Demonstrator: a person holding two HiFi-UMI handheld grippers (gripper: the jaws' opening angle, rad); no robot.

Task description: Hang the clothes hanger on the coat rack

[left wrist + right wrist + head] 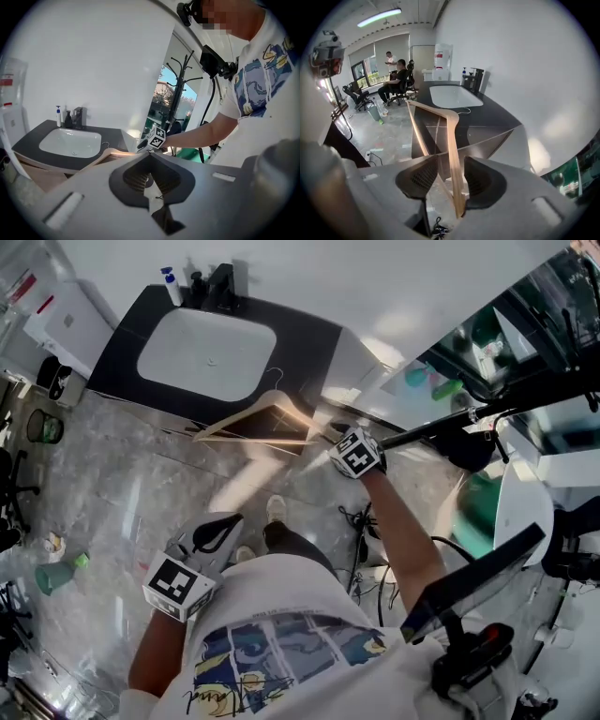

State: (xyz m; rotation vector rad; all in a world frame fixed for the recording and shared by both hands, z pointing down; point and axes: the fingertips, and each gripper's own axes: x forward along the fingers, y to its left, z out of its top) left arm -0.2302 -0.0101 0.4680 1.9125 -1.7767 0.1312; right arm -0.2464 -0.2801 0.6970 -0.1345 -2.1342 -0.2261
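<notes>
A wooden clothes hanger (255,422) with a wire hook leans against the front of the dark sink counter (122,352). My right gripper (326,435) reaches its right end. In the right gripper view one hanger arm (451,140) runs between the parted jaws of that gripper (451,161), close to the right pad, with a gap on the left; the pads do not press on it. My left gripper (225,521) hangs lower over the floor, jaw tips together, empty (150,154). The black coat rack (180,79) stands by the window, to the right of the hanger (105,154).
A white basin (206,351) with a faucet and soap bottles sits in the counter. Black cables (361,521) trail on the marble floor by the person's feet. A green cup (54,576) lies at the left. Seated people and office chairs (393,86) are in the background. Dark equipment (478,615) stands at the lower right.
</notes>
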